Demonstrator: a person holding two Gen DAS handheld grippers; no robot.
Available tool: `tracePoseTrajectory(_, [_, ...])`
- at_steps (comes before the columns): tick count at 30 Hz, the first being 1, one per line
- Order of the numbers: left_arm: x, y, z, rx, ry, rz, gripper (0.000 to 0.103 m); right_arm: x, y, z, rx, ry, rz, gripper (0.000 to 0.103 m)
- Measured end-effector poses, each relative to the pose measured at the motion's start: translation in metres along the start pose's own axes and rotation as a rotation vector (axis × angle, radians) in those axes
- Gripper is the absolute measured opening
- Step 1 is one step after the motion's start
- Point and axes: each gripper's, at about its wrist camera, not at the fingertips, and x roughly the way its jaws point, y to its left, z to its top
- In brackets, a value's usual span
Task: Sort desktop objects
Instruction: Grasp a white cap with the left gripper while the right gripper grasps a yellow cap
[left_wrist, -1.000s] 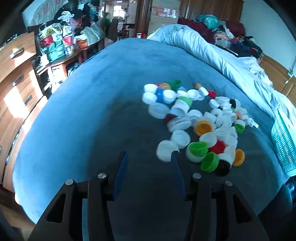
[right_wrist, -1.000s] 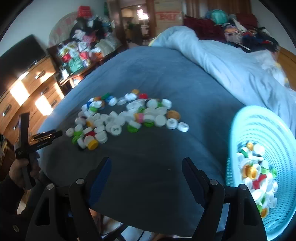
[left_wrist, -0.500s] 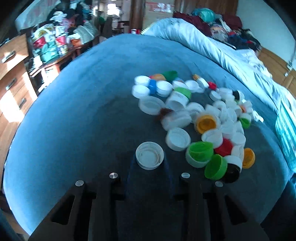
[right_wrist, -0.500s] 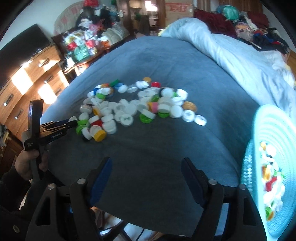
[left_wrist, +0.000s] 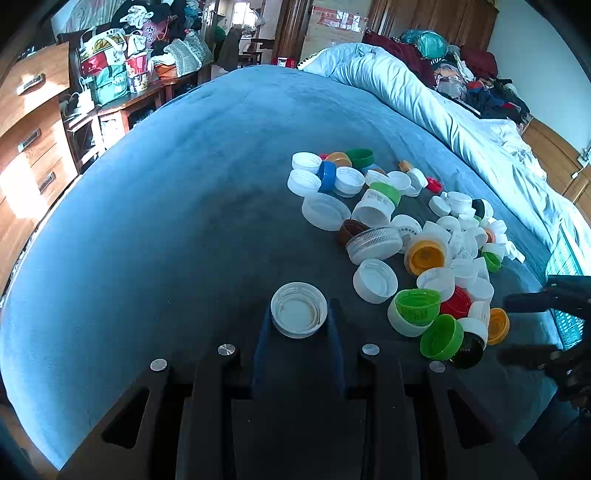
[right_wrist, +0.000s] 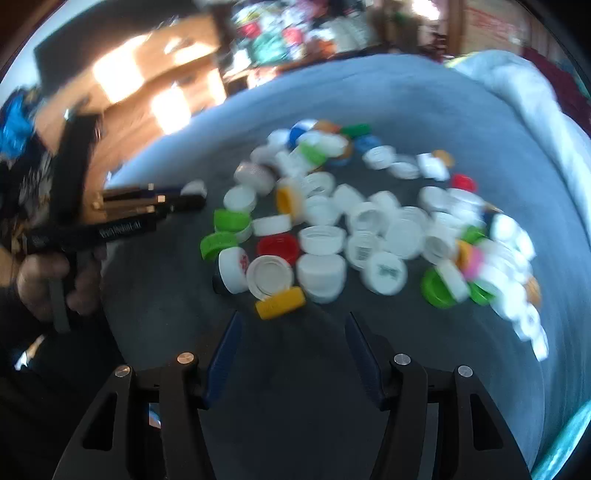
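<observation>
A heap of plastic bottle caps (left_wrist: 424, 236), mostly white with green, orange and red ones, lies on a blue bedspread (left_wrist: 166, 221). My left gripper (left_wrist: 298, 317) is shut on a white cap (left_wrist: 299, 314), open side up, at the heap's near left. From the right wrist view this gripper (right_wrist: 192, 197) comes in from the left, a hand (right_wrist: 48, 280) holding it. My right gripper (right_wrist: 293, 326) hangs low over the heap's (right_wrist: 369, 221) near edge, jaws closing with nothing between them. A yellow cap (right_wrist: 280, 302) lies just beyond its fingertips.
A light blue basket (left_wrist: 565, 258) stands at the bed's right edge, only a sliver (right_wrist: 569, 443) of it in the right wrist view. A rumpled duvet (left_wrist: 406, 85) lies along the far right. A wooden dresser (left_wrist: 26, 129) and a cluttered table (left_wrist: 122, 81) stand to the left.
My left gripper has closed on the white cap. My right gripper has swung left and down from the basket to the near edge of the heap, and its jaws have narrowed.
</observation>
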Motion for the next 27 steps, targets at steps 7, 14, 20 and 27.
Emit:
tracePoseTrajectory(7, [0.000,0.008,0.002,-0.026,0.004,-0.026,0.025,0.020,0.002,0.010,-0.060,0.055,-0.016,0.049])
tracePoseTrajectory(14, [0.002,0.009,0.003,-0.033,0.004,-0.023,0.025,0.012,0.004,0.005,-0.055,0.059,-0.041,0.032])
tracePoseTrajectory(20, [0.006,0.005,0.003,-0.033,0.017,0.013,0.026,0.004,0.001,-0.007,0.046,0.026,-0.034,0.032])
tracePoseTrajectory(27, [0.005,0.004,0.004,-0.037,0.021,0.029,0.025,-0.004,0.000,-0.021,0.122,0.006,-0.049,0.032])
